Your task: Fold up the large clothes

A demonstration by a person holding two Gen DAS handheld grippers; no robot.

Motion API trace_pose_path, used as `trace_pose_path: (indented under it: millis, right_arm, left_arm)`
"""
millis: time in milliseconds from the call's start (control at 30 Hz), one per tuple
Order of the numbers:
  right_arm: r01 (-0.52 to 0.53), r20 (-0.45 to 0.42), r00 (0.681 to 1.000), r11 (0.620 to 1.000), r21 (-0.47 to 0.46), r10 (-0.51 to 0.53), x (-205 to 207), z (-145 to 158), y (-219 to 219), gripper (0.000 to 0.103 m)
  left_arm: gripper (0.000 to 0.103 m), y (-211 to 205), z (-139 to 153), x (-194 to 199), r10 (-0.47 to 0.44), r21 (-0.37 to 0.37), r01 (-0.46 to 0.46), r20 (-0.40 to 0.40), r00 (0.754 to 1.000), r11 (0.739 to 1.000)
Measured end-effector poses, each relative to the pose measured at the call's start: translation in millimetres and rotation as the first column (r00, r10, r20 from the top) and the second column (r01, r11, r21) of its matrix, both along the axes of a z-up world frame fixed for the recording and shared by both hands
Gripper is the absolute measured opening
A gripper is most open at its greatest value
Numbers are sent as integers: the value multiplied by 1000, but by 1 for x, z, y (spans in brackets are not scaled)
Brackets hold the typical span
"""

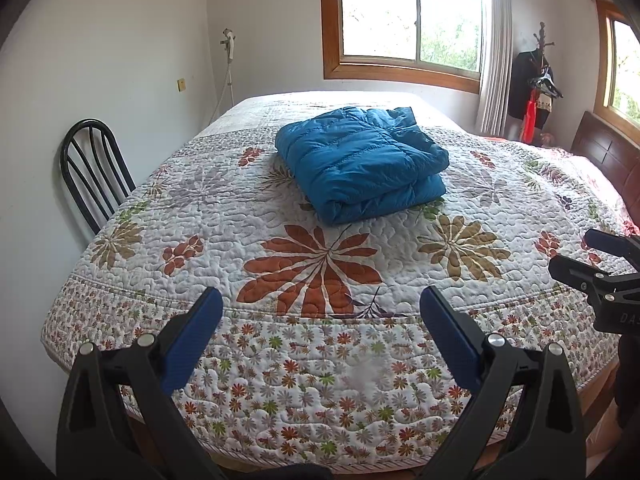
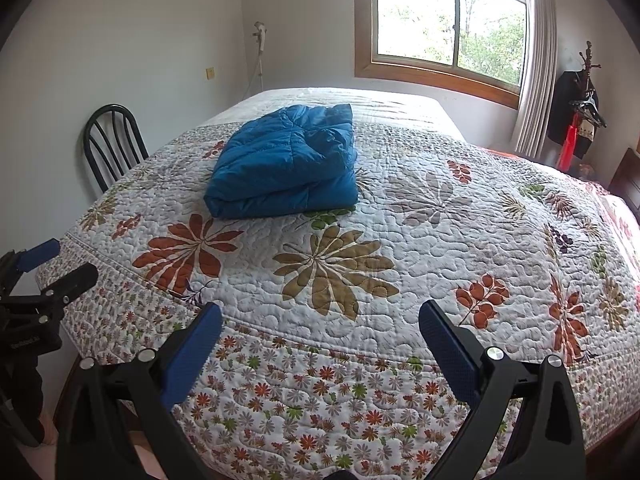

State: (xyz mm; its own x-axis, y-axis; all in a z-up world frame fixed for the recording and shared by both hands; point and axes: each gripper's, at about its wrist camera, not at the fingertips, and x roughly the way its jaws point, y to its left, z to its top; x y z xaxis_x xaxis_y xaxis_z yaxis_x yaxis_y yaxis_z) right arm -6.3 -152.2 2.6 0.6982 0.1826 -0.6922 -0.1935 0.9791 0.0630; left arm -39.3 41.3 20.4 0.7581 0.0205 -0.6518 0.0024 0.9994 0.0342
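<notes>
Two empty tools (image 1: pixel 320 304) (image 2: pixel 320 320), jacket (image 1: pixel 360 160) folded.

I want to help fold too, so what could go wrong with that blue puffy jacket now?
1. The blue puffer jacket lies folded on the quilt, but its thick layers look springy, so it might puff open again.
2. Both the left gripper and right gripper are open and away from it; a careless grab might pull only the top layer and undo the fold.
</notes>
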Motion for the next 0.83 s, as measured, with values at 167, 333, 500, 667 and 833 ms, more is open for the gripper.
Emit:
trace_pose_path:
  millis: [167, 333, 500, 667, 833]
  right_arm:
    - [0, -1, 1000, 1000, 0, 0, 0, 0, 0, 99]
    - [-5, -7, 1000, 1000, 2, 5, 1, -2, 0, 99]
    - [-9, -11, 1000, 1000, 3, 10, 2, -4, 0, 99]
    - [-8, -10, 1000, 1000, 3, 8, 2, -3, 1, 99]
    - [-10, -11, 1000, 1000, 3, 10, 4, -5, 1, 99]
  left_arm:
    - [98, 0, -1, 0, 1, -2, -1, 0, 1000, 1000]
    - [98, 1, -1, 1, 0, -3, 0, 0, 1000, 1000]
    - [98, 2, -2, 2, -1, -7, 1, -4, 1000, 1000]
    - [98, 1, -2, 4, -3, -3, 3, -8, 1000, 1000]
    - [98, 1, -3, 6, -4, -6, 4, -9, 1000, 1000]
